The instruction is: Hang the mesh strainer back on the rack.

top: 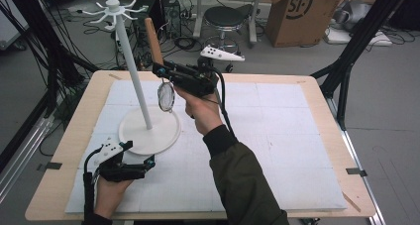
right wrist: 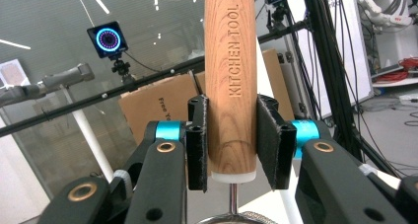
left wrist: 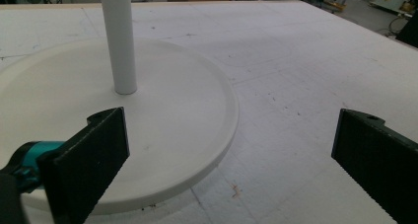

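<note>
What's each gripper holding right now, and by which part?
The right gripper clamps the strainer by its wooden handle, near the lower end. The left gripper holds nothing, jaws open.

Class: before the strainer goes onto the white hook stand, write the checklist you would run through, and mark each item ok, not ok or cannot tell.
1. Right gripper shut firmly on the strainer's wooden handle: ok.
2. Strainer lifted off the table: ok.
3. Stand upright: ok.
4. Left gripper steadying the stand's base: not ok, jaws open, gripping nothing.
5. Free hook at the stand's top: ok.
6. Handle has a hanging hole: cannot tell.
</note>
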`<state>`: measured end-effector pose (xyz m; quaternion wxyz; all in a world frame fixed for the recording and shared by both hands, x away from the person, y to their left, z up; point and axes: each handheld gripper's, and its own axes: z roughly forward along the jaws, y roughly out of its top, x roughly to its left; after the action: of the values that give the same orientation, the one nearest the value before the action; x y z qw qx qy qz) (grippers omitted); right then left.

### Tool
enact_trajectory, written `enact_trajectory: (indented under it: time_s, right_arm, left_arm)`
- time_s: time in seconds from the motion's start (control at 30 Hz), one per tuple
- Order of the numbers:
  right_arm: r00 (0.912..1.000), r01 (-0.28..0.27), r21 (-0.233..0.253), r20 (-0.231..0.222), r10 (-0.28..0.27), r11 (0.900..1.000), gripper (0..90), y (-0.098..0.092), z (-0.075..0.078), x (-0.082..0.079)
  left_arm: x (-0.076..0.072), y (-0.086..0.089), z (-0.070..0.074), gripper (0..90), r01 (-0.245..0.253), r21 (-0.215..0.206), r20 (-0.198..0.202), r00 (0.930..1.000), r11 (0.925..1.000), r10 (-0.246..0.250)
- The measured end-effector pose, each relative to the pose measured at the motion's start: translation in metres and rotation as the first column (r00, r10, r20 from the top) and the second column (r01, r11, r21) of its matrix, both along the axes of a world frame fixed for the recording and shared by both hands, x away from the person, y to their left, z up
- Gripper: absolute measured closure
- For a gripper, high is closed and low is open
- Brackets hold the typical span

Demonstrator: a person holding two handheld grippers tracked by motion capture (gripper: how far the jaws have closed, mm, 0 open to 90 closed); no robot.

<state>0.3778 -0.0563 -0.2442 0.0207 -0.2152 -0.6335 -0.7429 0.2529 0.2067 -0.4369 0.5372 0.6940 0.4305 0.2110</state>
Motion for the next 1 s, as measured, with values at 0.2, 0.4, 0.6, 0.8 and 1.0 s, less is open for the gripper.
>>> enact_trajectory:
  time_s: [0.2, 0.4, 0.6, 0.8, 1.0]
  right_arm:
    - [1.0000, -0.005, 0.015, 0.008, 0.005, 1.000, 69.1, 0.002, 0.004, -0.001]
    - [0.9997, 0.000, -0.003, 0.026, 0.000, 1.000, 69.1, 0.007, 0.013, -0.003]
    - [0.9990, 0.008, -0.012, 0.043, -0.008, 1.000, 69.1, 0.013, 0.021, -0.004]
    - [0.9988, 0.019, -0.029, 0.046, -0.018, 0.999, 69.0, 0.018, 0.019, -0.003]
    - [0.9987, 0.022, -0.035, 0.046, -0.021, 0.999, 69.0, 0.022, 0.019, -0.002]
  left_arm:
    - [0.000, -0.001, 0.000, 1.6, 0.006, 0.001, -0.002, 1.0000, 1.0000, -0.006]
    - [0.000, -0.001, 0.000, 1.6, 0.005, -0.002, -0.003, 1.0000, 1.0000, -0.005]
    - [-0.001, 0.000, 0.000, 1.6, 0.004, -0.005, 0.000, 1.0000, 1.0000, -0.004]
    - [-0.002, 0.000, 0.000, 1.6, 0.005, -0.007, 0.000, 1.0000, 1.0000, -0.005]
    - [-0.002, 0.001, 0.000, 1.6, 0.002, -0.011, 0.000, 1.0000, 0.9999, -0.002]
